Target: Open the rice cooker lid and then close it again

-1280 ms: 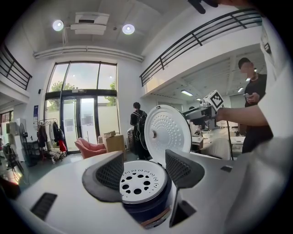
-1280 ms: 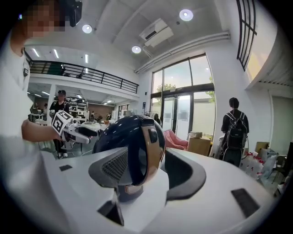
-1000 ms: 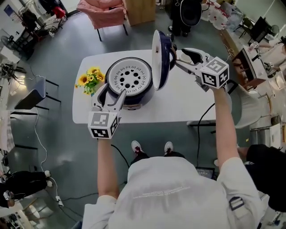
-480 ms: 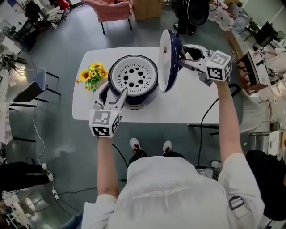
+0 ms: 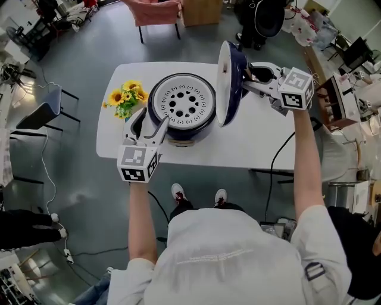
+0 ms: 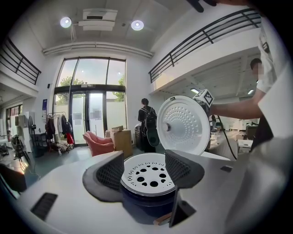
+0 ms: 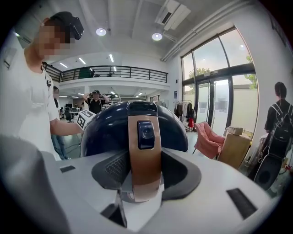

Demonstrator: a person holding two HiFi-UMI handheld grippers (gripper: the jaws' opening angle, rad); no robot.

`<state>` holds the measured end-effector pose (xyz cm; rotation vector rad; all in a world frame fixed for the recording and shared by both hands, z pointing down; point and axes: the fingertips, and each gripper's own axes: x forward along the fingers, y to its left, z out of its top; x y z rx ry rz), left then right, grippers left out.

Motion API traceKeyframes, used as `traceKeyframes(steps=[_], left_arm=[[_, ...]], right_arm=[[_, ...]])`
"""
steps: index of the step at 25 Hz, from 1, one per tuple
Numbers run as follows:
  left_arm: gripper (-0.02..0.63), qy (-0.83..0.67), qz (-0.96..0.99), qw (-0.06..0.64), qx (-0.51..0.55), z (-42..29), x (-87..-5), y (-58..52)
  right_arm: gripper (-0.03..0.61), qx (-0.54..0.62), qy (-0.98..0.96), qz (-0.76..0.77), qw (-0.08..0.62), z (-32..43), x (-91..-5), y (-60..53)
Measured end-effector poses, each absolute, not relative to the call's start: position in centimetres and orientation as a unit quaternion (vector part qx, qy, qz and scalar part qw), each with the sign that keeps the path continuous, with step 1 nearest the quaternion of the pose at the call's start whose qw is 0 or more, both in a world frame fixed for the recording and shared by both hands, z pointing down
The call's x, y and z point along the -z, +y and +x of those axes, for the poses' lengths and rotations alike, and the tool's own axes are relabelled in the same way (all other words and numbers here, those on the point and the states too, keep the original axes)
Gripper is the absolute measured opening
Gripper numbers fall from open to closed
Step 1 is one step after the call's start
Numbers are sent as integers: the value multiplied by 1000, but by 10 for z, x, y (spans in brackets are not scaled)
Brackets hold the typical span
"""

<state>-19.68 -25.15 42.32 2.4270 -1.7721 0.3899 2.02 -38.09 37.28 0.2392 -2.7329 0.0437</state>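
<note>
A dark blue rice cooker (image 5: 178,132) stands on the white table (image 5: 262,140), its perforated white inner plate (image 5: 181,102) showing. The lid (image 5: 230,80) stands upright on the cooker's right side. My right gripper (image 5: 255,74) is behind the lid. Its jaws are closing, and the lid's copper handle strap (image 7: 145,155) fills the gap between the pads. My left gripper (image 5: 152,126) is open at the cooker's front left, its fingertips close against the body. In the left gripper view the cooker (image 6: 149,201) sits between the open jaws, with the lid's white underside (image 6: 183,124) beyond.
A bunch of sunflowers (image 5: 126,98) lies on the table left of the cooker. A black cord (image 5: 280,155) hangs off the table's right front. A pink chair (image 5: 158,9) and a black fan stand beyond the far edge. Other people are farther off in the room.
My right gripper has come closer to the back of the lid and its jaws have narrowed on the handle strap. The lid stays upright. The left gripper has edged along the cooker's front.
</note>
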Motion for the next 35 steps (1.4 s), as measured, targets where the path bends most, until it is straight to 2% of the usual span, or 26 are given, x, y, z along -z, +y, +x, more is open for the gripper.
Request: traceKeyframes(steps=[16, 23, 35], left_arm=[[296, -618, 774, 73, -118, -269, -433, -240], [296, -621, 770, 89, -116, -297, -446, -235], [296, -603, 780, 109, -124, -322, -465, -240]], right_arm=[[204, 72, -954, 18, 292, -89, -376, -367], [204, 85, -929, -25, 358, -149, -409, -354], [204, 97, -873, -56, 475, -201, -480, -343]])
